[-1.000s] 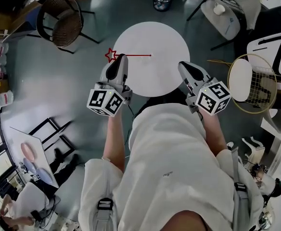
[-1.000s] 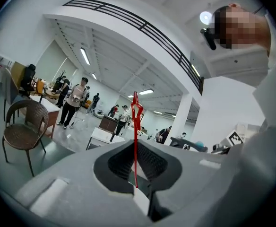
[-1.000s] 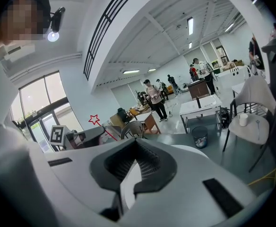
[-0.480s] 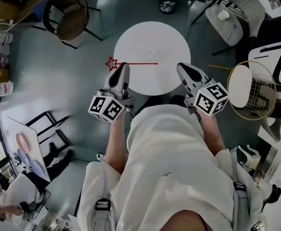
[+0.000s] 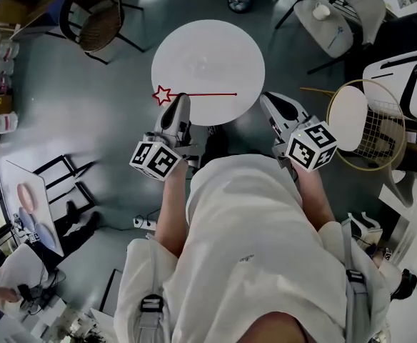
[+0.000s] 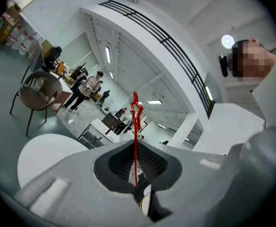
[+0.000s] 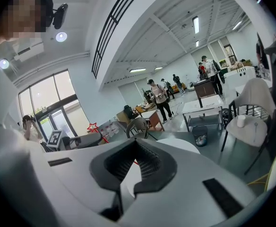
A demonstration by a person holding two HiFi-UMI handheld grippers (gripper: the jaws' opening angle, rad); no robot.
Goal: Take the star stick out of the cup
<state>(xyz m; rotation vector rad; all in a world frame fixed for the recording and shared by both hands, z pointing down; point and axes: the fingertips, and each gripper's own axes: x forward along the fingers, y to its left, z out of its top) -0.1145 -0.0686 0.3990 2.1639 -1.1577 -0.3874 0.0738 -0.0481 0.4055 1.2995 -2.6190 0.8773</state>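
Observation:
The star stick (image 5: 208, 94) is a thin red rod with an outlined red star (image 5: 161, 95) at its left end. It lies level above the near part of the round white table (image 5: 208, 48). My left gripper (image 5: 181, 98) is shut on the rod near the star end. In the left gripper view the star stick (image 6: 135, 141) rises straight up out of the closed jaws. My right gripper (image 5: 269, 100) hangs at the table's near right edge, its jaws together with nothing in them. I see no cup in any view.
A wicker chair (image 5: 98, 16) stands at the far left and a white chair (image 5: 337, 20) at the far right. A round wire basket stand (image 5: 365, 123) sits close to my right gripper. A small bin (image 5: 240, 4) is beyond the table.
The stick, still held by my left gripper, has come nearer to me relative to the table, from its middle toward its near part. The right gripper has barely moved.

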